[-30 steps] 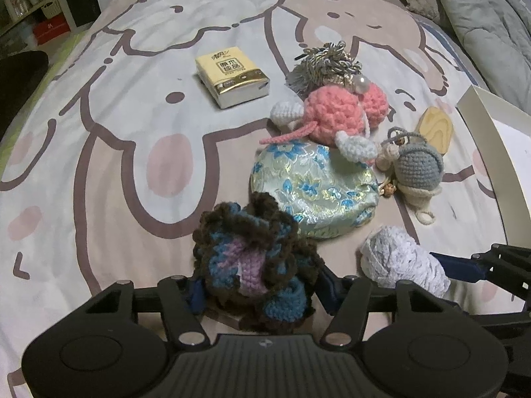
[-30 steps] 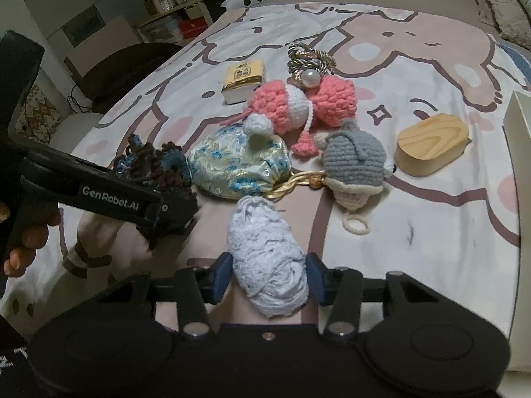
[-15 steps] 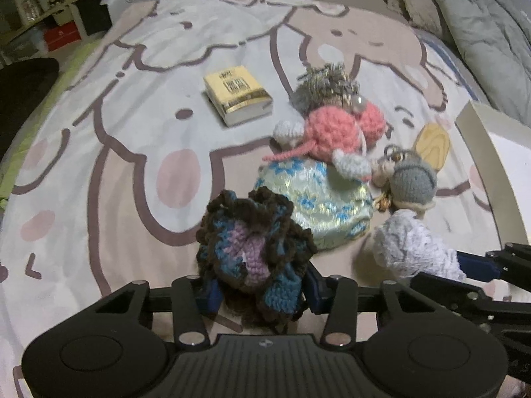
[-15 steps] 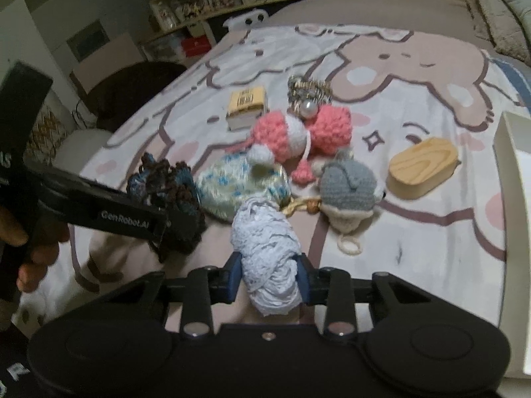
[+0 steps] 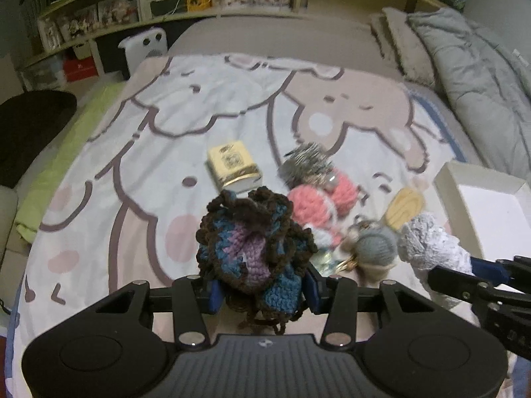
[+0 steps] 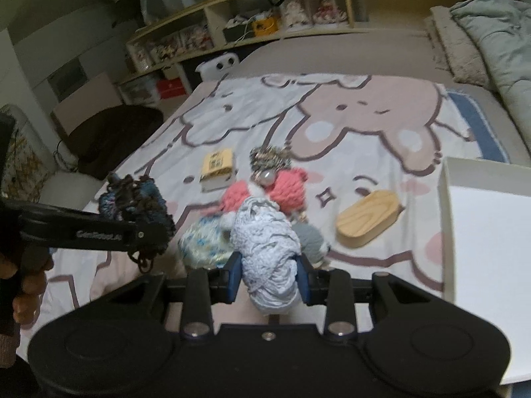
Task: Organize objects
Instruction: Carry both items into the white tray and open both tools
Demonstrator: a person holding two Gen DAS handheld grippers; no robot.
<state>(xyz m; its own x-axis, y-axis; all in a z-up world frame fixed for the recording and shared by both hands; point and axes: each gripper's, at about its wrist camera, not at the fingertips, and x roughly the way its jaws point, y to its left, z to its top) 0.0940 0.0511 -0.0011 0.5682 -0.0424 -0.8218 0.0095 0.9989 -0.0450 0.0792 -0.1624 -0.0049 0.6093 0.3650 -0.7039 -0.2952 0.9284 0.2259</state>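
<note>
My left gripper (image 5: 262,293) is shut on a brown, blue and purple crochet pouch (image 5: 252,242), held above the bed; the same pouch (image 6: 136,205) shows at the left of the right wrist view. My right gripper (image 6: 268,278) is shut on a white lace bundle (image 6: 267,248), seen from the left wrist as the lace bundle (image 5: 428,248) at the right. Below on the blanket lie a pink crochet toy (image 6: 292,189), a grey crochet mouse (image 5: 376,245), a floral satin pouch (image 6: 202,242), a wooden oval piece (image 6: 368,219), a yellow tissue pack (image 5: 234,167) and a beaded tuft (image 5: 307,162).
A white open box (image 6: 488,242) sits at the right edge of the cartoon-print blanket (image 5: 205,106). A grey duvet (image 5: 474,83) lies far right, shelves (image 6: 249,26) run along the back, and a dark chair (image 6: 109,136) stands left of the bed. A hand (image 6: 26,282) holds the left gripper.
Both grippers closed on their items and lifted them off the blanket; the crochet pouch and the lace bundle now hang above the other objects, and the view has tilted up toward the shelves.
</note>
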